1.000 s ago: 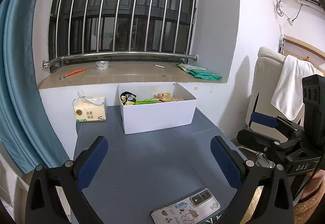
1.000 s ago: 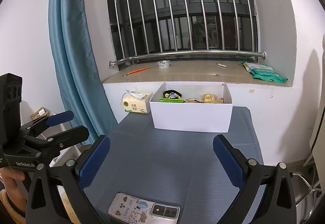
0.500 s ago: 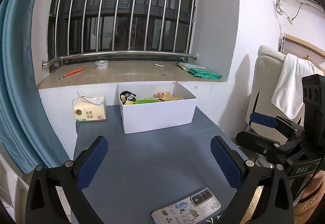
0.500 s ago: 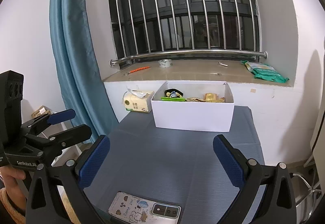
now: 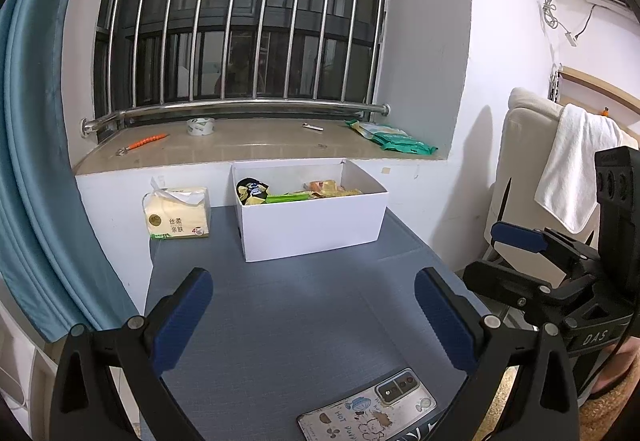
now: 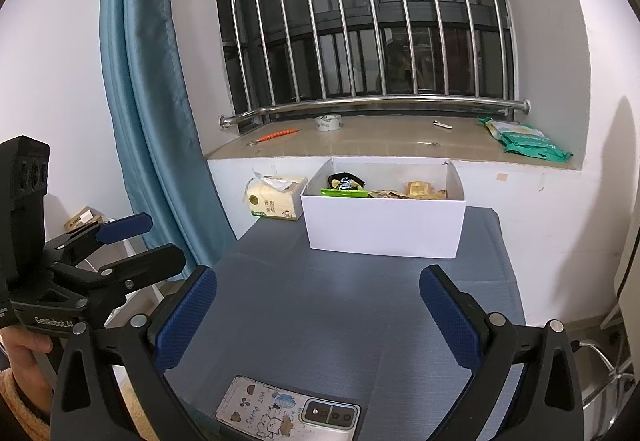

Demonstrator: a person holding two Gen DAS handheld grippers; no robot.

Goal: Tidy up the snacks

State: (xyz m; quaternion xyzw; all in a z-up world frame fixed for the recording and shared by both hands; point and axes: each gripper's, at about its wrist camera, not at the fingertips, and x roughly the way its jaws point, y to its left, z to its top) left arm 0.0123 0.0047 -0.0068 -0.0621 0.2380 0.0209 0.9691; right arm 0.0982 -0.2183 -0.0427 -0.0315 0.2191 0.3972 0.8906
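A white box [image 5: 316, 225] stands at the far end of the blue-grey table [image 5: 288, 321]. It holds several snack packets [image 5: 296, 191]: a dark one, a green one, yellow ones. In the right wrist view the box [image 6: 384, 229] and snacks [image 6: 372, 191] show too. My left gripper [image 5: 312, 305] is open and empty, held over the table's near part. My right gripper [image 6: 316, 305] is open and empty, held likewise. Each gripper shows in the other's view, the right one [image 5: 516, 253] off the table's right side, the left one [image 6: 136, 241] off its left.
A phone in a cartoon case [image 5: 368, 407] lies at the table's near edge. A tissue pack [image 5: 178, 213] stands left of the box. The windowsill [image 5: 256, 145] holds a tape roll, an orange tool and green packets [image 5: 392, 137]. A blue curtain [image 6: 152, 81] hangs left; a chair with a towel [image 5: 576, 169] stands right.
Both grippers have drifted back and up very slightly; the box looks a little farther away. Nothing was taken or let go.
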